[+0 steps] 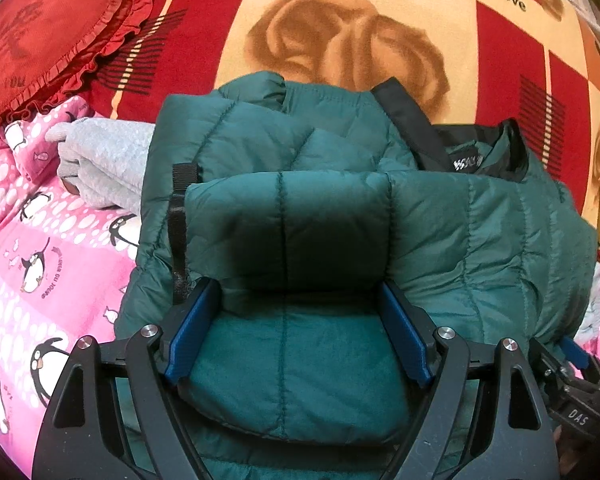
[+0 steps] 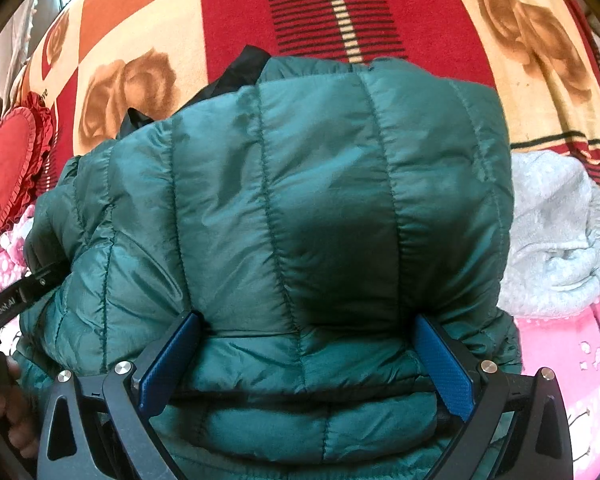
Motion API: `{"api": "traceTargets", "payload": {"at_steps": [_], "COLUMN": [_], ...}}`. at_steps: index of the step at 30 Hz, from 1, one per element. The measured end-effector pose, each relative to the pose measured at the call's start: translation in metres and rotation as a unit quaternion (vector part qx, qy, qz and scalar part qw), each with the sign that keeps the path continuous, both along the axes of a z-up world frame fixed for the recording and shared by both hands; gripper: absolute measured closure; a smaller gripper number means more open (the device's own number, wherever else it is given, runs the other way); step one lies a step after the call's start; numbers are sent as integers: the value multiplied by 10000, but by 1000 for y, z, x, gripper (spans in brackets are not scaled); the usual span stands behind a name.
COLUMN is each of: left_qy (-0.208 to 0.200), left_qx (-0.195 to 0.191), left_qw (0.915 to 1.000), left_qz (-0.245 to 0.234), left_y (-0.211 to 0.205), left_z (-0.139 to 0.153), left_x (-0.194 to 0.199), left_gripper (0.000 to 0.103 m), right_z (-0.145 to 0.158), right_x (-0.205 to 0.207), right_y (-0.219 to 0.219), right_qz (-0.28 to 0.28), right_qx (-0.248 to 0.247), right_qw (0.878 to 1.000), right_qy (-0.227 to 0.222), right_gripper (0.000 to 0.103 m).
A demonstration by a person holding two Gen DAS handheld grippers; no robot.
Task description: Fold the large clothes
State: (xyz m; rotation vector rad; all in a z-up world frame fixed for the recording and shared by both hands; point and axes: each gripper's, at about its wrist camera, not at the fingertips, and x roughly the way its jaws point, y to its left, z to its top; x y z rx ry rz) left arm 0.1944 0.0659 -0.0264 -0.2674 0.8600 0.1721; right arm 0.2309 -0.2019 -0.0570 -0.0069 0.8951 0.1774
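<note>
Bedding fills both views: a rose-patterned blanket (image 1: pixel 340 40) under a green jacket (image 1: pixel 480 240). Left wrist view: left claw (image 1: pixel 298 330) stands apart, its blue pads (image 1: pixel 192 328) straddling a folded panel, unclamped; collar lies upper right. Right wrist view: right claw (image 2: pixel 306 364) likewise apart around the jacket's near edge (image 2: pixel 300 360). Advice: close both together on all layers before lifting, keeping the fold square.

A dark green quilted puffer jacket (image 1: pixel 300 216) lies bunched and partly folded, its black lining showing at the collar.
</note>
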Motion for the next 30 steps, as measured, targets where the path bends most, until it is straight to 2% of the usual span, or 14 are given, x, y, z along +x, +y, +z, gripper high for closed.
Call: {"api": "traceTargets", "payload": {"at_steps": [4,10,14,18,22,25,30], "left_qy": [-310,-362,-497,-684,-811,-866,-803], "left_qx": [-149,-229,-170,-154,-200,-75,44], "left_qw": [9994,9990,9981,9965,9959,9958,9957], "left_qz": [41,-115,-307,-459,-342,-293,-467], "left_y": [4,8,18,41,76,100,115], "left_z": [18,35,48,65,77,78,58], "left_x": [-9,-24,-48,-85,-131,-172,-219], "left_gripper": [21,21,21,21,21,21,21], "right_z": [23,51,71,87,77,63,34], "right_x": [-16,-51,-90,-142,-186,-219,-267], "right_y": [0,2,-11,-38,-65,-83,-116], "right_qz": [-29,53,113,84,122,271,456], "right_qx": [-208,-797,-651,-270,-215,-345,-471], "right_qw": [9990,9944,9945,9947,9963,9969,9966], "right_qy": [-400,-688,-814,-985,-820,-657,-501], "right_gripper": [0,0,0,0,0,0,0]}}
